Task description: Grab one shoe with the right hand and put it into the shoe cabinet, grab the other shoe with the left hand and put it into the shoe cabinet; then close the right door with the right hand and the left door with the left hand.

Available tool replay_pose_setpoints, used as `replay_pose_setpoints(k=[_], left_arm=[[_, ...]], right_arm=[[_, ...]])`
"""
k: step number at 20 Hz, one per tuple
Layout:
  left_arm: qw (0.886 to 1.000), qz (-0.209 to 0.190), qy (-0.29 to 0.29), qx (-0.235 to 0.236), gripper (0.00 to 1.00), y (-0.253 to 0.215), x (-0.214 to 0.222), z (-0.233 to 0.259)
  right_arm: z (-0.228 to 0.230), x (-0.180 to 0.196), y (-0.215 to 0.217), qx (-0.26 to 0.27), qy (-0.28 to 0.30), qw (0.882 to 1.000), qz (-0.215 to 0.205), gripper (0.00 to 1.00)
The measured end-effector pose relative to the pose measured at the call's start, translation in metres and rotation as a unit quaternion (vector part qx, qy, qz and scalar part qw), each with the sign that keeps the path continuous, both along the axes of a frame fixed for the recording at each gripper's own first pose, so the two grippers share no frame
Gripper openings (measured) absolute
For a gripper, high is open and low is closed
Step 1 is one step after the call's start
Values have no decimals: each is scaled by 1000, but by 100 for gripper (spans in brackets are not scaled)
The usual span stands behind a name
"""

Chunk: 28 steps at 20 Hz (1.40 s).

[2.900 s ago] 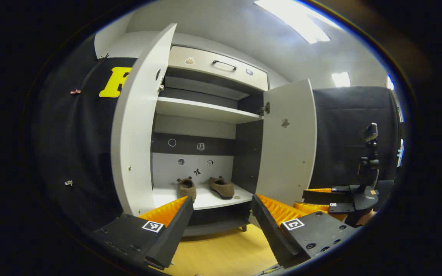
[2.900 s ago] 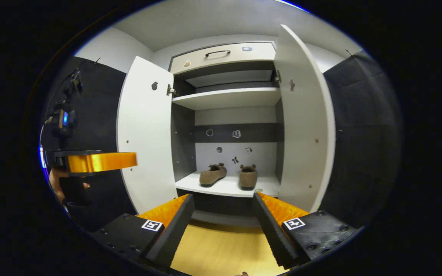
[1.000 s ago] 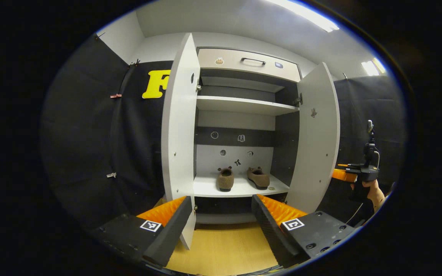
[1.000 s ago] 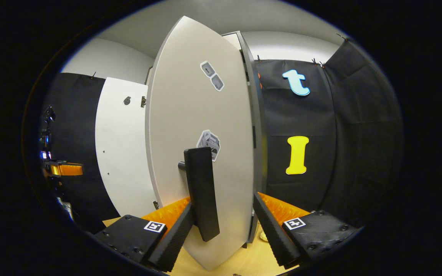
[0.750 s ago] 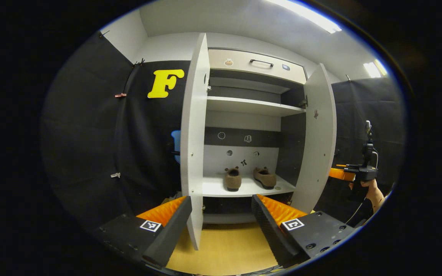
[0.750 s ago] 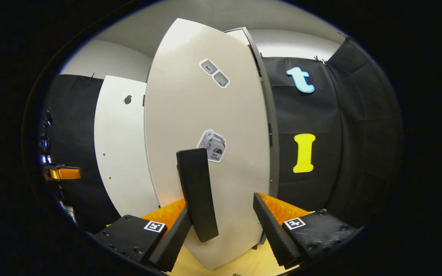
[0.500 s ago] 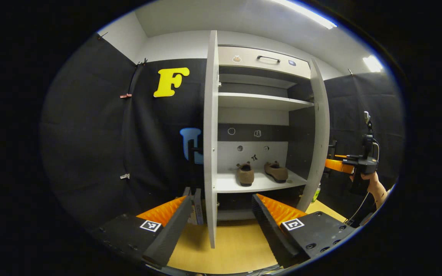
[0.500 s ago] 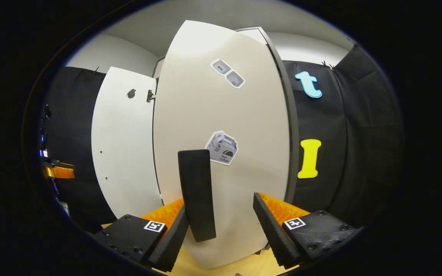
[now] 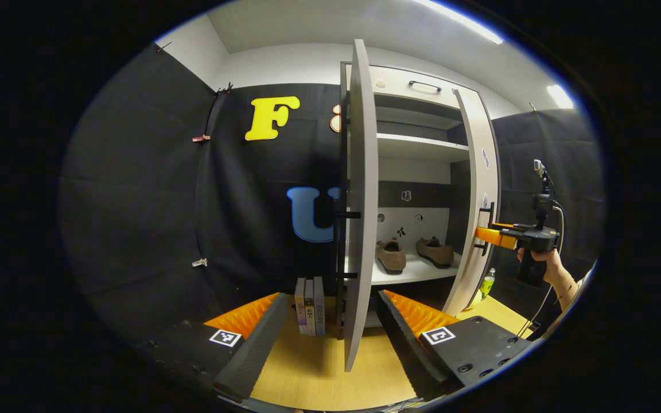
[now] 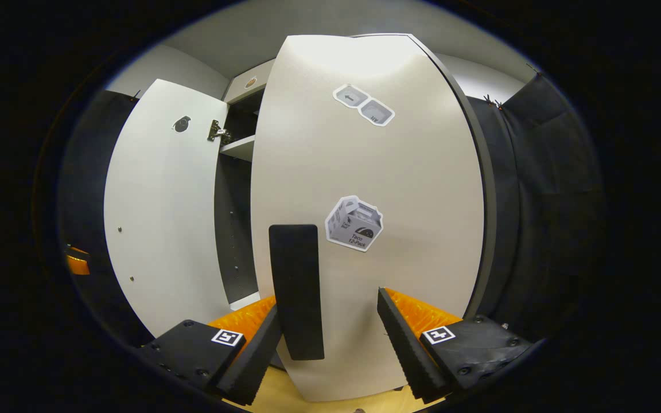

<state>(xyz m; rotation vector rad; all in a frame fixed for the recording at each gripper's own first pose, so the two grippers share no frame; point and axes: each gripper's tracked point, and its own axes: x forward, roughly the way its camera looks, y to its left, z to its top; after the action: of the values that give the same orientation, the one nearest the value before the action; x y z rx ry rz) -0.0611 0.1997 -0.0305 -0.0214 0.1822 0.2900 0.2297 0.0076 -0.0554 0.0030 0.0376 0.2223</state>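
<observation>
**Right door part-closed, left door edge-on, both shoes on the shelf**

Right gripper (image 10: 327,338): fingers spread wide, pinching nothing. The tall black door handle (image 10: 296,289) stands between them, right against the left finger (image 10: 253,358); contact can't be confirmed. The right finger is clear of it. Behind the handle is the pale grey right cabinet door (image 10: 376,172), swung part-way shut, with a box sticker (image 10: 354,222) near its middle. In the left gripper view the right gripper (image 9: 488,235) is held level at that door's (image 9: 477,189) handle by a hand (image 9: 540,264) with a bare forearm.

Left gripper (image 9: 327,338): fingers spread wide, holding nothing, touching nothing. The white left cabinet door (image 9: 362,201) stands edge-on between them, further off, still open.

Two brown fuzzy shoes (image 9: 413,252) sit side by side on the lower white shelf (image 9: 405,275) of the shoe cabinet (image 9: 416,143), toward its back. Three upright books (image 9: 309,298) stand on the wood floor (image 9: 307,367) at the cabinet's left side.
</observation>
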Motion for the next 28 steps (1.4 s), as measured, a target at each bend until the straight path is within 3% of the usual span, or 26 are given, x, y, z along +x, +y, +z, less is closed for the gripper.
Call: replay_pose_setpoints(k=[5, 13, 17, 18, 23, 28], left_arm=[[1000, -13, -11, 6, 98, 26, 20, 4], [997, -75, -24, 5, 99, 38, 73, 8], [994, -107, -27, -1, 98, 32, 85, 9], [994, -110, -26, -1, 92, 31, 83, 8], [990, -134, -30, -15, 94, 20, 89, 9], [988, -149, -26, -12, 94, 0, 97, 8]], right_arm=[[-1, 23, 10, -5, -9, 999, -33, 97], [-3, 41, 14, -22, -12, 997, -67, 98], [7, 15, 15, -22, -23, 997, -64, 96], [10, 5, 12, -30, -28, 997, -67, 96], [11, -40, 7, -27, -18, 998, -62, 98], [3, -60, -6, -29, -1, 998, -60, 98]])
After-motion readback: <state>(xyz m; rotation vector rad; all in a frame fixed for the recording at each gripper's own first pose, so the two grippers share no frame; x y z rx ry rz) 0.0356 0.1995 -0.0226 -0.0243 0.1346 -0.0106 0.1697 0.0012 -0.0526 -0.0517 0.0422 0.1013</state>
